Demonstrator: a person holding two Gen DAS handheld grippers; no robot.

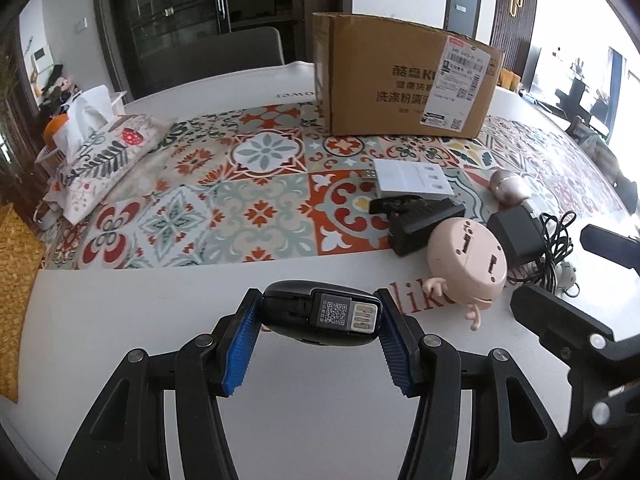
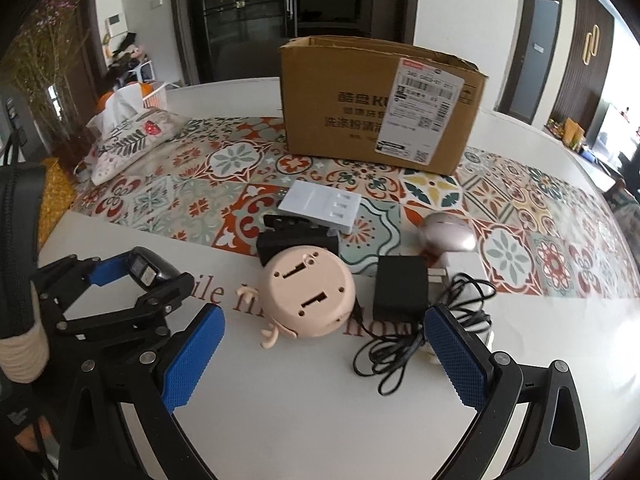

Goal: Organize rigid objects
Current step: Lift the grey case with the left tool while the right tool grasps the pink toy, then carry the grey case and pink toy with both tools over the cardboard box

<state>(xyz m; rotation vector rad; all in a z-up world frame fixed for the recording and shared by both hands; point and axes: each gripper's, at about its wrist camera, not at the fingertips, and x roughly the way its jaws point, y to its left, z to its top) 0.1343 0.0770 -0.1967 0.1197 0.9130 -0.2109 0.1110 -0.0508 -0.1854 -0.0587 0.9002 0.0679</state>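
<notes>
My left gripper [image 1: 320, 314] is shut on a small black device [image 1: 296, 304] with a QR label and gold contacts, held just above the white table [image 1: 120, 320]. In the right wrist view that device [image 2: 146, 270] shows at the left between blue pads. My right gripper [image 2: 326, 320] is open and holds nothing. It hangs over a pink toy figure [image 2: 308, 296] and a black power adapter [image 2: 400, 286] with a tangled cable. An open cardboard box [image 2: 380, 108] stands behind them on the patterned mat.
A white charger block [image 2: 320, 206], a black clip-like part [image 2: 296, 240] and a pinkish oval gadget [image 2: 448, 236] lie between the figure and the box. A floral tissue pouch [image 2: 128, 140] sits at the left. The table edge curves away at the right.
</notes>
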